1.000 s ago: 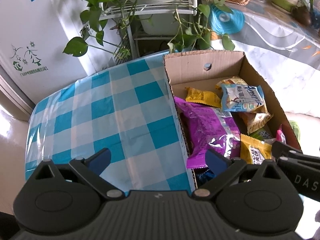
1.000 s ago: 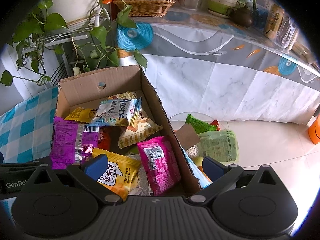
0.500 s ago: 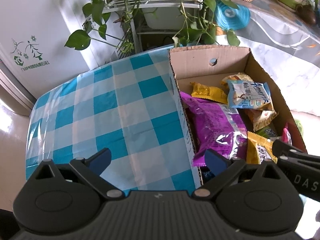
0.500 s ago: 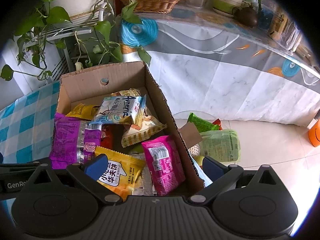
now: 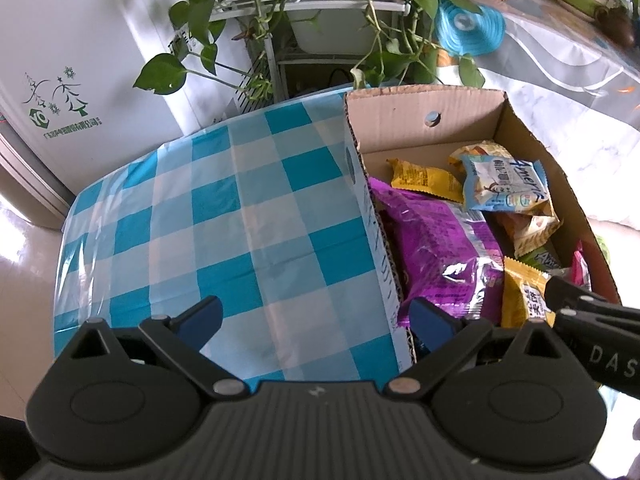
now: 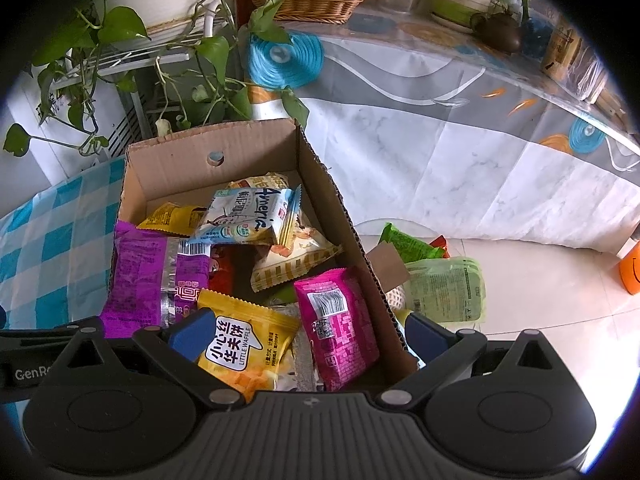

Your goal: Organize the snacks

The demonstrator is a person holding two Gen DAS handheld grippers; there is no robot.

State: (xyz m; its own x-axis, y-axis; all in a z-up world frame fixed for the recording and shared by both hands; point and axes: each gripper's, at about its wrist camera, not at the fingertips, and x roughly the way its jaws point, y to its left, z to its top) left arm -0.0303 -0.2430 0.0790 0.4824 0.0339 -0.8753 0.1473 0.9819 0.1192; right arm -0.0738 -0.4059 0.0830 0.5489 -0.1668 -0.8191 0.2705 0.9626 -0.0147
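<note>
Now higher above cardboard box (image 5: pixel 424 120), both grippers.

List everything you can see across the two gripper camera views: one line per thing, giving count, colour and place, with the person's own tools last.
Cardboard box: one, brown, open, on the checked cloth.
Checked cloth: one, blue and white, left of the box.
Purple packet: one, along the box's left side.
Yellow waffle packet: one, near end of the box.
Pink packet: one, against the box's right wall.
Light blue packet: one, on top of the pile, far half.
Green packets: at least two, outside the box, to its right.
Wicker basket: one, tan, on the far table.
Trailing plant: green, on a white rack behind the box.
Left gripper: black, blue pads, jaws open.
Right gripper: black, blue pads, jaws open.
</note>
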